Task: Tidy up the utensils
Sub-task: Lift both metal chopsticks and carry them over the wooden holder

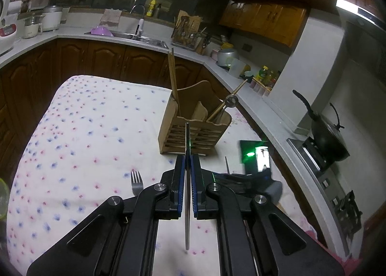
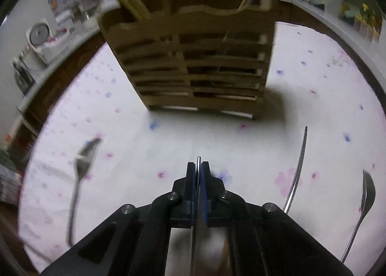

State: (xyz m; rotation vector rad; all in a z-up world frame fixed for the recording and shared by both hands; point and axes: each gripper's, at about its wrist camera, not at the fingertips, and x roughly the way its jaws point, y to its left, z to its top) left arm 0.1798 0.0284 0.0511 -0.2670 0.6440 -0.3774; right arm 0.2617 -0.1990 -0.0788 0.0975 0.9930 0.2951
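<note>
Left gripper (image 1: 188, 164) was clamped on a thin metal utensil (image 1: 187, 203), held edge-on at frame centre. Right gripper (image 2: 198, 167) was likewise closed on a flat metal utensil (image 2: 196, 227). Wooden holder (image 1: 193, 129) stood on the floral tabletop (image 1: 84, 131), centre-right; fork (image 1: 136, 183) lay lower left.

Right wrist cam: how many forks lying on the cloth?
2. Left fork lies left of the jaws; right fork lies near the right edge. The thin utensil between the jaws and the right fork shows no head, so it could be a third.
</note>
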